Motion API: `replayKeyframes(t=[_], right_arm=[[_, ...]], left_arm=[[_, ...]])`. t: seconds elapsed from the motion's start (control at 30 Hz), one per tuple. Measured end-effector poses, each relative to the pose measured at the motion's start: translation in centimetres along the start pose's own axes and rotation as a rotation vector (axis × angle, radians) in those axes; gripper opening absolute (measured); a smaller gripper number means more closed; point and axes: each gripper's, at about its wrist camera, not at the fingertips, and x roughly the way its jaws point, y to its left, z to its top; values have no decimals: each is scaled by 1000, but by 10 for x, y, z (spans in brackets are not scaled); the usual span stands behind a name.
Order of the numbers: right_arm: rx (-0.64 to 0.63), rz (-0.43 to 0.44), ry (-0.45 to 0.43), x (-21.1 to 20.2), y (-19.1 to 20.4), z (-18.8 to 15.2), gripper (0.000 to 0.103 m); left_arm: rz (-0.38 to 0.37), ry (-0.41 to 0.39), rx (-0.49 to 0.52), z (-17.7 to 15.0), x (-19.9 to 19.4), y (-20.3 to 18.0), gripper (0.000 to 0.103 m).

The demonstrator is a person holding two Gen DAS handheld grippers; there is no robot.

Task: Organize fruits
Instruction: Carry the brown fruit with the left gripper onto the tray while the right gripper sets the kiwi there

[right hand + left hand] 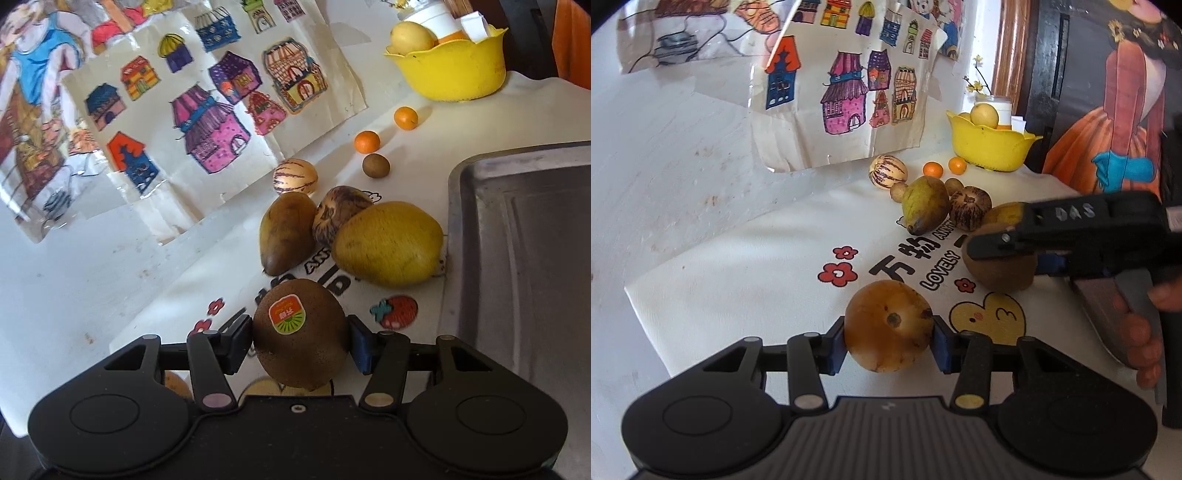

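Observation:
My left gripper (889,345) is shut on a round tan-orange fruit (889,325), held above the printed cloth. My right gripper (301,343) is shut on a brown kiwi (301,339) with a red and green sticker; it shows in the left wrist view (999,266) at the right too. Loose fruits lie behind: a green-brown mango (925,205), a dark striped fruit (970,208), a pale striped melon (888,171), two small oranges (932,169) and a yellow mango (388,243). A yellow bowl (991,147) holds a pale yellow fruit at the back.
A steel tray (524,258) lies at the right, next to the yellow mango. A small brown fruit (376,165) sits near the oranges. Drawings of coloured houses (849,88) lean on the wall behind. A white jar (997,107) stands behind the bowl.

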Motion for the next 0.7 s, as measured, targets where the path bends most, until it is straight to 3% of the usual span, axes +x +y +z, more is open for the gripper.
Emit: replayKeyframes(t=[0.33,0.57,0.7], right_arm=[[38,80,-98,-59,-15,-15,57],[25,-11,-199,-107,-51,-12,57],[-11,-112,-245,-123,-76,-8,57]], left_arm=[[-7,-46,4,9,-13,-21,50],[-98,-78,26,34,-1,-58,50],[-168,-76,35,57,20,-81,50]])
